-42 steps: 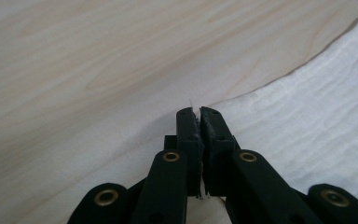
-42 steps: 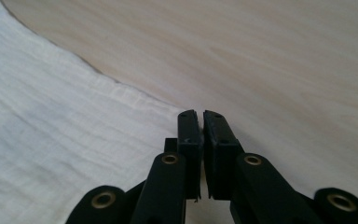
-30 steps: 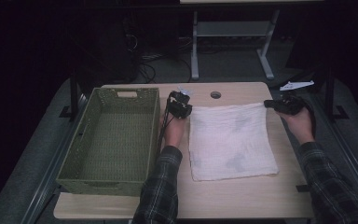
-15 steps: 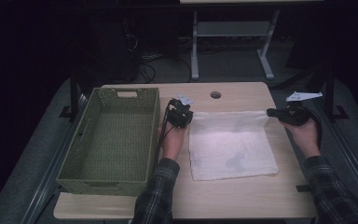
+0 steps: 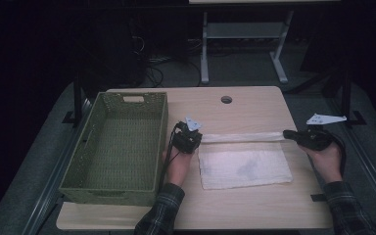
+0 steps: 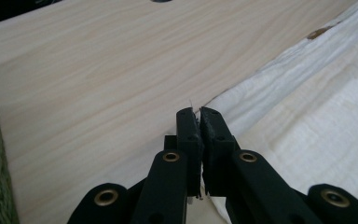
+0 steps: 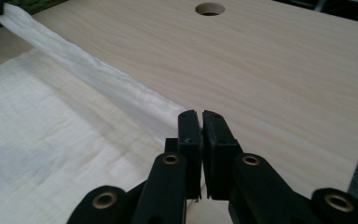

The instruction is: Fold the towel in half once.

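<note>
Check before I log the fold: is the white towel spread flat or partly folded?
Partly folded: both grippers hold the white towel by its far corners, pulled toward the person over the rest.

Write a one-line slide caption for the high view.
Both grippers pinch the far corners of a white towel, folding it beside a green basket.

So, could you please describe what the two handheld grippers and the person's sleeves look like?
Both are black two-jaw tools with brass-coloured rivets at the linkage joints. The left gripper and the right gripper each carry a pale grey three-cornered plate on top and trail a black cable. The sleeves are dark plaid.
</note>
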Demonstrator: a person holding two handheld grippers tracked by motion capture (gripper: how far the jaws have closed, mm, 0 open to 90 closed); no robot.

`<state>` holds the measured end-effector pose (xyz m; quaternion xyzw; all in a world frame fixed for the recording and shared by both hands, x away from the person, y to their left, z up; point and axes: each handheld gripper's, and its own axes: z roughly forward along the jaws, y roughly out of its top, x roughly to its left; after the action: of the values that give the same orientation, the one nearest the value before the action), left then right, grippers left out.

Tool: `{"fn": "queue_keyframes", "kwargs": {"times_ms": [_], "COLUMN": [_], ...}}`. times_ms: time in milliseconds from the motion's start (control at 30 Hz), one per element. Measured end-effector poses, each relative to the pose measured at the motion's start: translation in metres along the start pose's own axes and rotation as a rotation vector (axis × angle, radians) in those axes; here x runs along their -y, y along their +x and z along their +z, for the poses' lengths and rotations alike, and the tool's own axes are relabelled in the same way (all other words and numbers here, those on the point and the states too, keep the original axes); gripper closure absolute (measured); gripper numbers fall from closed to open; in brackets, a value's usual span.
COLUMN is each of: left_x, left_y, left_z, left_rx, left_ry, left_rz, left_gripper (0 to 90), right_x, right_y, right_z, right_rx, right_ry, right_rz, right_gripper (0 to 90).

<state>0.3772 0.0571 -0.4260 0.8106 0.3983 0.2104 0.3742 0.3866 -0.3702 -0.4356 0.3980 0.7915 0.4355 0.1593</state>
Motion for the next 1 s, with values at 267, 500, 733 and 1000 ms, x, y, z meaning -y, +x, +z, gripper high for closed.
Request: {"fn": "queue_keyframes", "kwargs": {"times_ms": [267, 500, 733, 1000], "left_x": [0.017, 0.026, 0.031, 0.038], "left_y": [-0.012, -0.024, -0.031, -0.036], "left_z": [-0.016, -0.022, -0.032, -0.043], "left_rx": [0.035, 0.04, 0.068, 0.099], "left_ry": [0.005, 0.022, 0.028, 0.021], "left_rz": [0.011, 0.04, 0.041, 0.025], "left_gripper": [86.7, 86.8, 86.7, 86.7], "right_x": [0.016, 0.027, 0.033, 0.042], "right_y": [0.017, 0.024, 0.029, 0.039], "right_z": [-0.005, -0.017, -0.027, -0.035], "right_rx": [0.007, -0.001, -0.002, -0.011], "right_ry": [0.041, 0.036, 0.034, 0.043], "right_rz": [-0.032, -0.012, -0.024, -0.041], "right_gripper": [86.4, 86.4, 86.4, 86.3]}}
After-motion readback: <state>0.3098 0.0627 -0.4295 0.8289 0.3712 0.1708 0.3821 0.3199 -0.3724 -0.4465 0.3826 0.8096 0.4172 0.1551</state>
